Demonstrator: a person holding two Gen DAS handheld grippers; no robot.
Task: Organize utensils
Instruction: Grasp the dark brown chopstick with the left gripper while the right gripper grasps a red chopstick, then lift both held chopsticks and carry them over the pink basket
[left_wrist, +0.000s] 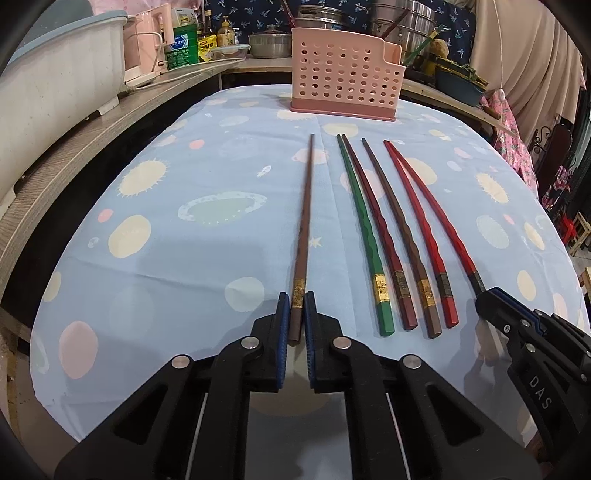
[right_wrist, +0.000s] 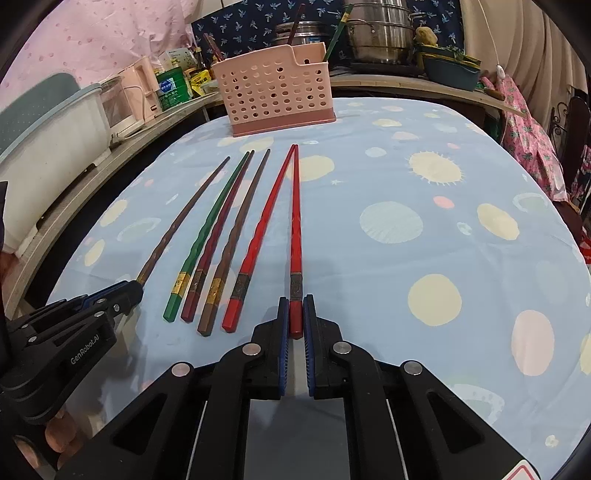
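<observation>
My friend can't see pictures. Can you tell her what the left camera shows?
The left gripper pinches a brown chopstick lying on a blue tablecloth. Five more chopsticks lie to its right, and a pink basket stands behind.

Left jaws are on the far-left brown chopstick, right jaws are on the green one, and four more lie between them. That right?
Not quite. The right gripper holds the far-right red chopstick, as the right wrist view shows; the green chopstick lies free. The left gripper is on the brown chopstick, four between.
</observation>
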